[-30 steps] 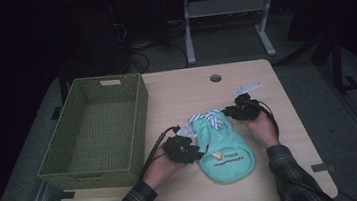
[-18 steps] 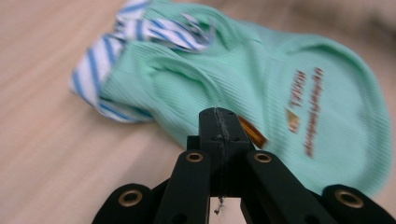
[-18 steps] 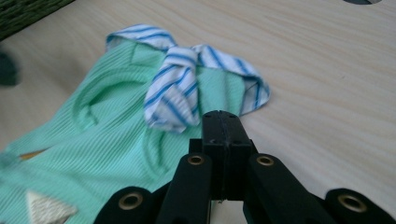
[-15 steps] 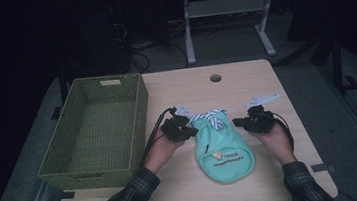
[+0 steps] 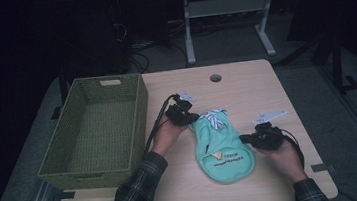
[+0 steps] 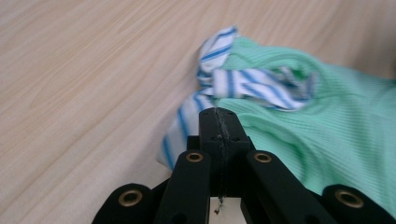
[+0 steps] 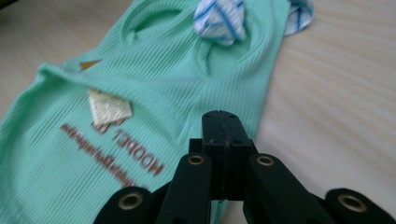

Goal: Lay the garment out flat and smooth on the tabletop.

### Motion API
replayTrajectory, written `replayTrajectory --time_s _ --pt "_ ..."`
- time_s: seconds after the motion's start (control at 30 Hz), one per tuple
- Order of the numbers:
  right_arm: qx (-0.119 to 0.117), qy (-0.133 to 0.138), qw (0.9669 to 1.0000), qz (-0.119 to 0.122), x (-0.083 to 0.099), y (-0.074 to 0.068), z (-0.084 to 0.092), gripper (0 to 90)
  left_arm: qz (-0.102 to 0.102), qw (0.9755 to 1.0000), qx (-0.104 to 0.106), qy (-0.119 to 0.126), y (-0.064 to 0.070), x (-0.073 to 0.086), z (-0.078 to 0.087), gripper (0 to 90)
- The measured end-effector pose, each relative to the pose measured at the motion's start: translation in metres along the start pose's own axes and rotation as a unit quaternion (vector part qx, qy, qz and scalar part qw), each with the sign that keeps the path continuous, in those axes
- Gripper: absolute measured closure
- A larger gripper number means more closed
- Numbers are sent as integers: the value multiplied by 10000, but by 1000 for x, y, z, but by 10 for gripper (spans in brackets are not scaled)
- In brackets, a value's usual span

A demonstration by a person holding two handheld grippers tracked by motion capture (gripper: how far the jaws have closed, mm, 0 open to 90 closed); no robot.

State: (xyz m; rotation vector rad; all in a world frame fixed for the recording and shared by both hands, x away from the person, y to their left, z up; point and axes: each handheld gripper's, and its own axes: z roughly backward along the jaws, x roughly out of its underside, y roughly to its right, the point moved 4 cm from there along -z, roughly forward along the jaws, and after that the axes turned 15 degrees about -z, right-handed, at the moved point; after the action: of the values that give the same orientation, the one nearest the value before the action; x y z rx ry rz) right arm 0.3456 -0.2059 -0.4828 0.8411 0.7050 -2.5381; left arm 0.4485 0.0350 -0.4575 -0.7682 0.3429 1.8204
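Observation:
A small mint-green garment (image 5: 222, 148) with blue-and-white striped trim (image 5: 214, 119) lies flat on the wooden table (image 5: 245, 83), printed side up. My left gripper (image 5: 192, 118) is shut, its tip at the garment's far left corner. In the left gripper view the closed jaws (image 6: 218, 114) end at the striped trim (image 6: 243, 81) and green cloth (image 6: 327, 121). My right gripper (image 5: 244, 138) is shut at the garment's right edge. In the right gripper view its tip (image 7: 222, 116) lies over the green cloth (image 7: 154, 74). No cloth shows between either pair of pads.
A green woven basket (image 5: 138, 115) with nothing in it stands at the table's left, close to my left forearm. A round cable hole (image 5: 215, 78) sits near the far edge. Beyond the table a metal stand (image 5: 227, 5) rises from the dark floor.
My left gripper moved from the garment's near left side up to its far left corner. The right gripper came from the far right corner down along the right edge. The garment now lies straighter.

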Motion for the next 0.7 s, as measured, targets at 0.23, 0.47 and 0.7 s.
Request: replayTrajectory --time_s 0.23,0.47,0.7 --pt "83 -292 9995 15 24 -1 3 897 31 9995 67 -317 -4 15 -25 896" --pt "202 -279 9993 106 23 1 3 897 128 9987 114 -475 2 23 -22 897" --pt "302 -238 9993 8 18 10 4 897 253 9978 211 -580 15 34 -8 897"
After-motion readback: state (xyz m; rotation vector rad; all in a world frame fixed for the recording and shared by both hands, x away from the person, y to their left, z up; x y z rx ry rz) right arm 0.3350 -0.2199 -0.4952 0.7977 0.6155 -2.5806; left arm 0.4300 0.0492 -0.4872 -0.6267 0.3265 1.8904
